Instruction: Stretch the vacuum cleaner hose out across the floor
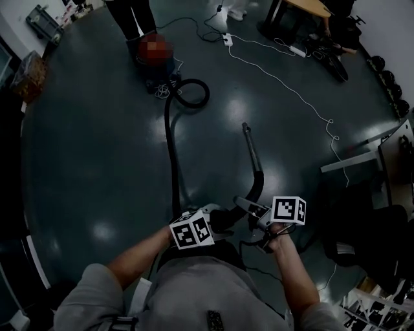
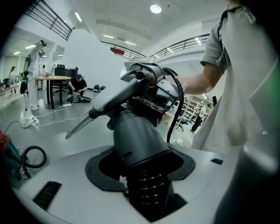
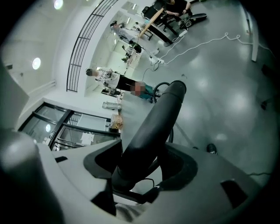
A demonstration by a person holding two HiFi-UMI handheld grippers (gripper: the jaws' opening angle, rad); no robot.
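Observation:
The black vacuum hose [image 1: 172, 161] runs down the dark floor from the red and blue vacuum cleaner [image 1: 150, 76], past a loop [image 1: 192, 92], to my left gripper [image 1: 217, 221]. In the left gripper view that gripper [image 2: 140, 175] is shut on the ribbed hose [image 2: 146, 188] just below its grey cuff [image 2: 135, 140]. The wand [image 1: 253, 152] points away across the floor from the curved handle. My right gripper [image 1: 251, 210] is at that handle. In the right gripper view its jaws [image 3: 140, 170] stand open around the handle tube [image 3: 153, 127], with a gap on the right side.
A white cable [image 1: 284, 81] snakes from a power strip [image 1: 226, 39] to a white desk [image 1: 349, 161] at the right. A person's legs [image 1: 132, 19] stand behind the vacuum cleaner. A dark office chair [image 1: 362, 226] is close on my right.

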